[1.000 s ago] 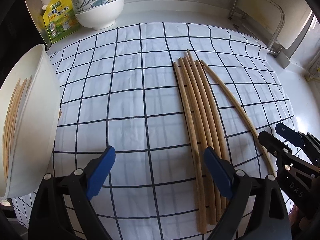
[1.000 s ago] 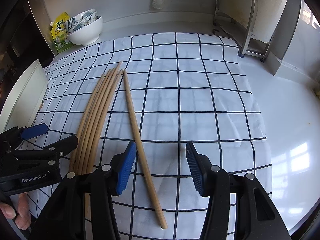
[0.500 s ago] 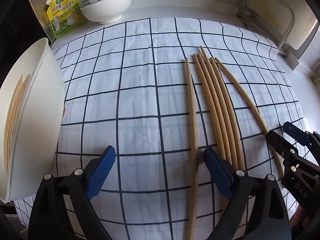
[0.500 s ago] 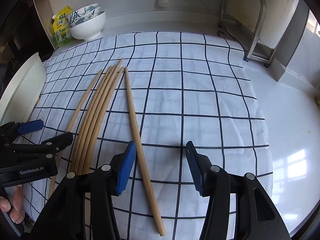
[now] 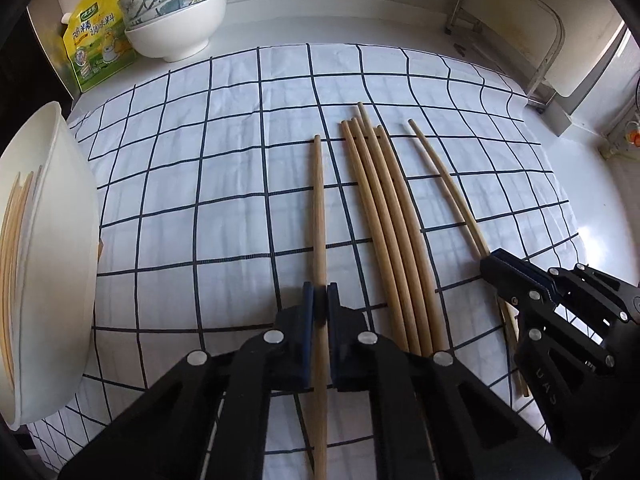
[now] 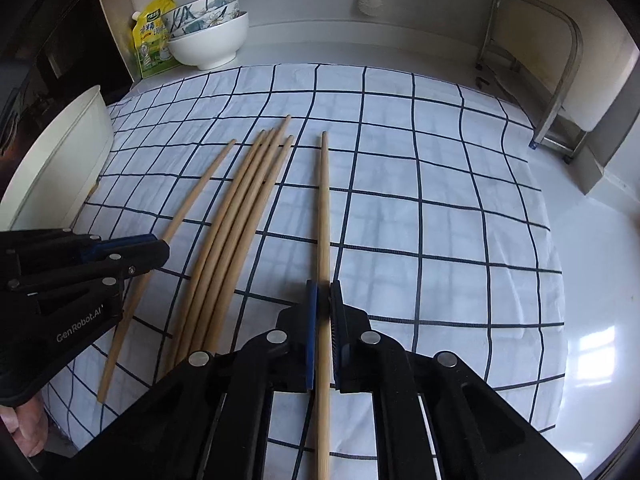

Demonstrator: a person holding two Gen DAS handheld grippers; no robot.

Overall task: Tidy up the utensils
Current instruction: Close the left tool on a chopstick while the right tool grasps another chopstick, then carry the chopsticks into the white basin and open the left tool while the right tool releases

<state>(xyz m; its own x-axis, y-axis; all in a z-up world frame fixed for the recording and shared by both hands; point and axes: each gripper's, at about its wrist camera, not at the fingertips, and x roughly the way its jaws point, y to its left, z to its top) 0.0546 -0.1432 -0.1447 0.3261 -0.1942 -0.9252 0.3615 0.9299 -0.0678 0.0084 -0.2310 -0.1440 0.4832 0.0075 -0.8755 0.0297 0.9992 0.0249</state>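
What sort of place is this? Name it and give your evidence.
Most likely a home kitchen counter. Stacked bowls and a yellow seasoning pouch stand by the back wall, and wooden chopsticks lie on a checked cloth spread over the white countertop.

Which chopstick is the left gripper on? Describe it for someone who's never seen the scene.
On the checked cloth lies a row of wooden chopsticks. Left of the tight bundle of four, nearest the white tub, one chopstick lies alone. Only it runs between the left gripper jaws, shut on it.
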